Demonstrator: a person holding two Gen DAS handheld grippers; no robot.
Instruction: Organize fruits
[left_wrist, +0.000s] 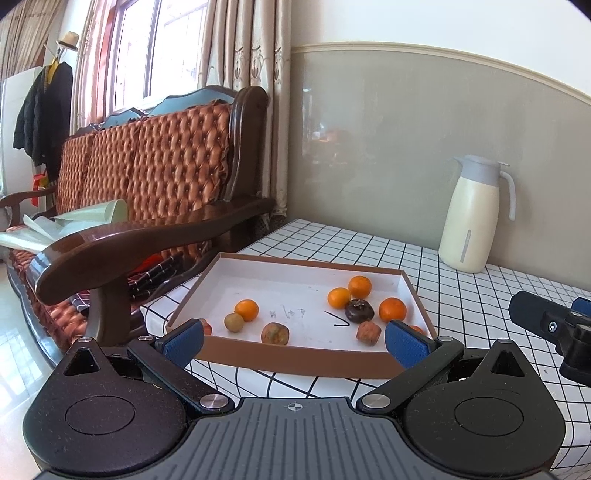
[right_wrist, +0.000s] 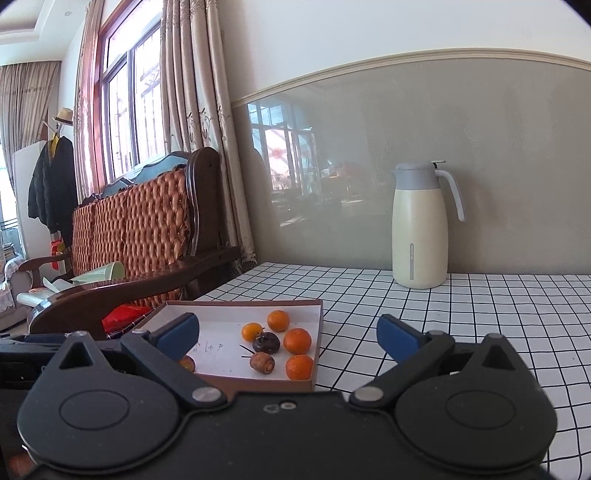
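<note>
Closest in, the left gripper (left_wrist: 295, 338) has its blue-padded jaws spread wide with nothing between them, hanging just in front of the near wall of the tray (left_wrist: 295, 360). The right gripper (right_wrist: 288, 338) is the same deal, jaws wide apart and holding nothing, sitting off the tray's near right corner over the checked tablecloth (right_wrist: 480, 314). You can see part of it poking into the left wrist view at the right edge.

The tray is a shallow cardboard box lid, brown outside, white inside, with some pen scribbles on the floor. The fruit is scattered loose in it:

- a reddish-brown wrinkly fruit (left_wrist: 368, 332) near the front, and a mottled orange-green one (left_wrist: 275, 333) further left
- a small pale yellowish one (left_wrist: 234, 322) touching an orange (left_wrist: 246, 309) on the left side
- a dark, almost black fruit (left_wrist: 359, 311) with a dried calyx, ringed by three oranges: one to its right (left_wrist: 392, 309), one behind it (left_wrist: 359, 286), one to its left (left_wrist: 338, 297)
- another orange (right_wrist: 299, 366) in the front right corner, mostly hidden behind a finger in the left view

The oranges look small, glossy and bright; the others look dull and shrivelled.

Further back on the table, well apart from the tray, stands a cream thermos jug (right_wrist: 421, 229) with a grey lid and handle, by the wall. Off to the left there's a wooden sofa (left_wrist: 155, 177) with tufted orange cushions.
</note>
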